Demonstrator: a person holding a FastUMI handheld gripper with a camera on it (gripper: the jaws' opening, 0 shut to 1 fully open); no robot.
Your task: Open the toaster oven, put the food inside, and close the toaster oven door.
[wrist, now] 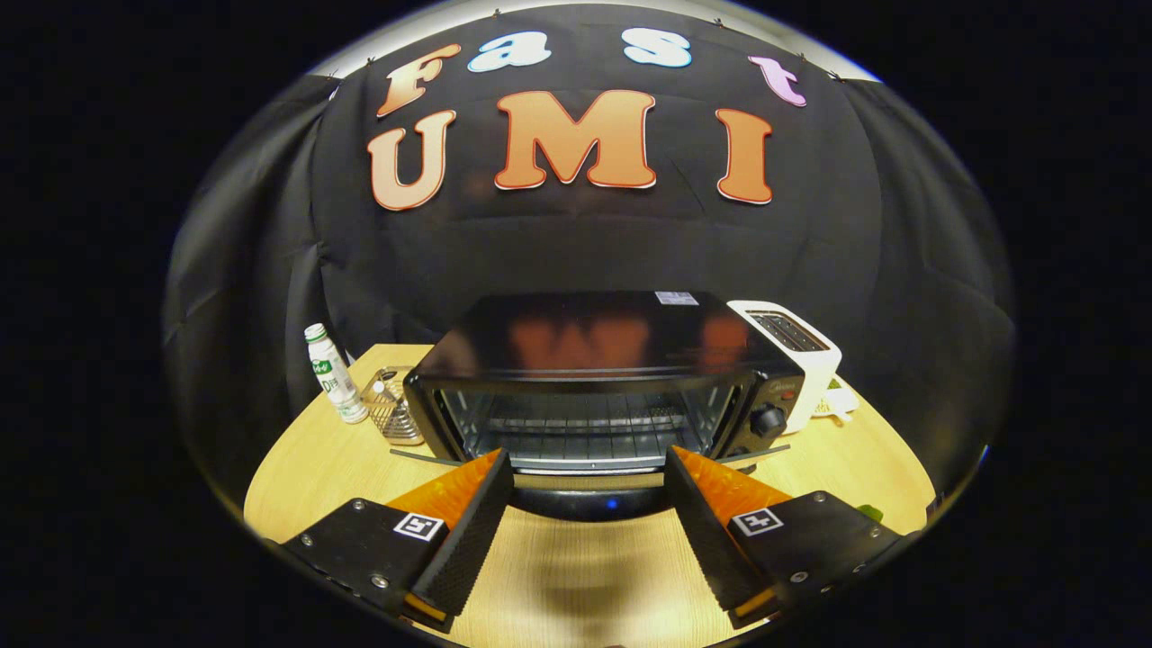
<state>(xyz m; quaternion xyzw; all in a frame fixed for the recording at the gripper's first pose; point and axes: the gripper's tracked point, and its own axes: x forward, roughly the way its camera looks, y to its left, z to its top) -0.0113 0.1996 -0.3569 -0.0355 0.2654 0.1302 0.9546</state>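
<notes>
The black toaster oven (594, 351) stands on the wooden table (306, 468) just ahead of my fingers. Its door (589, 479) is folded down flat toward me, and the dark handle (589, 504) lies between my two fingers. The wire rack (576, 427) shows inside the cavity, and I see no food on it. My gripper (587, 461) is open, its fingertips level with the lowered door's front edge, one on each side, pressing on nothing. A small green piece (869, 511) peeks out beside the right finger; I cannot tell what it is.
A white pop-up toaster (796, 346) stands right of the oven, with pale items (837, 405) at its foot. Left of the oven are a wire basket (396, 409) and a white bottle with a green cap (333, 373). The oven's knob (767, 420) faces me.
</notes>
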